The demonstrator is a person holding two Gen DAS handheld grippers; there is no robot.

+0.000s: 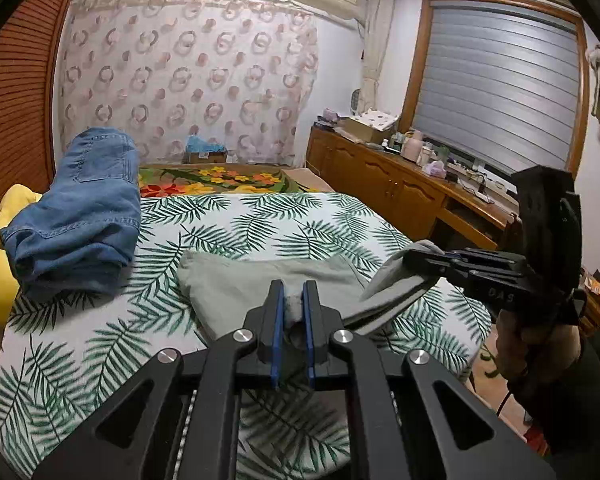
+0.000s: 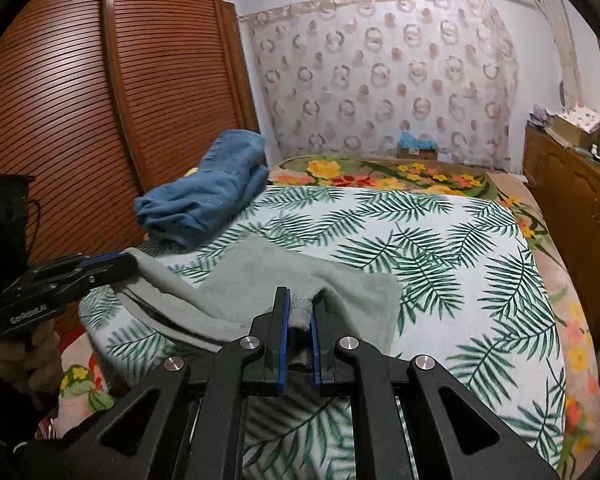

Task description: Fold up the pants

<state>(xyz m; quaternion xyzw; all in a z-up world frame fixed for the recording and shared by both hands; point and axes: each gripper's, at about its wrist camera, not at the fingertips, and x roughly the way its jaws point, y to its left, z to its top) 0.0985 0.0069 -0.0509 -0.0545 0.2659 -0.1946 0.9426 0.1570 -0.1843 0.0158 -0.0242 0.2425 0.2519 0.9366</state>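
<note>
Soft, pale grey-green pants (image 1: 236, 284) lay folded on a bed (image 1: 80, 344) covered in a palm-leaf print sheet, their long axis running across the bed between the two grippers. The left gripper (image 1: 293, 300) and right gripper (image 2: 300, 308) each had their fingers clamped on a bunched edge of that fabric. The near edge was hidden behind the black fingers. Folded denim jeans (image 1: 80, 208) sat apart, further back.
</note>
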